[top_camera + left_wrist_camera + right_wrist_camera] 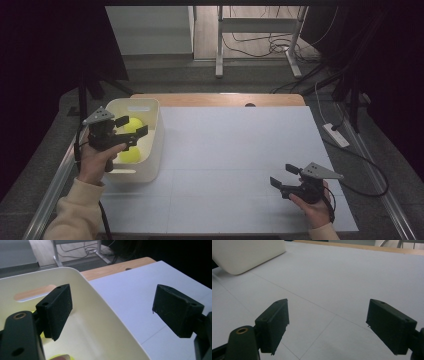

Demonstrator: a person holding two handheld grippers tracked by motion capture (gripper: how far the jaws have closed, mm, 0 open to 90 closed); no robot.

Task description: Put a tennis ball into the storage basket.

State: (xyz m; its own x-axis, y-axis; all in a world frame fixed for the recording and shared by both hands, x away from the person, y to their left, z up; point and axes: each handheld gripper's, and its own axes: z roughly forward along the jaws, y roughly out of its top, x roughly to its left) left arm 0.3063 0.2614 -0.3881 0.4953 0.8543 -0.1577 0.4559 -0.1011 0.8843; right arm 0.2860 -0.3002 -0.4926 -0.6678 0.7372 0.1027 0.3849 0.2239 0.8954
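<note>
Your left tool hangs wide open and empty over the bin at nine o'clock; two yellow balls lie inside. Your right tool rests open, empty. The white table looks cleared, so little seems left.

The table wears a white sheet over most of its top, with a strip of bare wood showing along the far edge. Beyond it the floor is grey, then turns to pale wood planks further back. A white metal frame on two legs stands there, loose black cables coiled on the floor under it. A white cabinet sits at the back left. Dark curtains close off both sides. A white power strip lies on the floor to the right, and a metal rail runs along that side. The light is dim and even.
</note>
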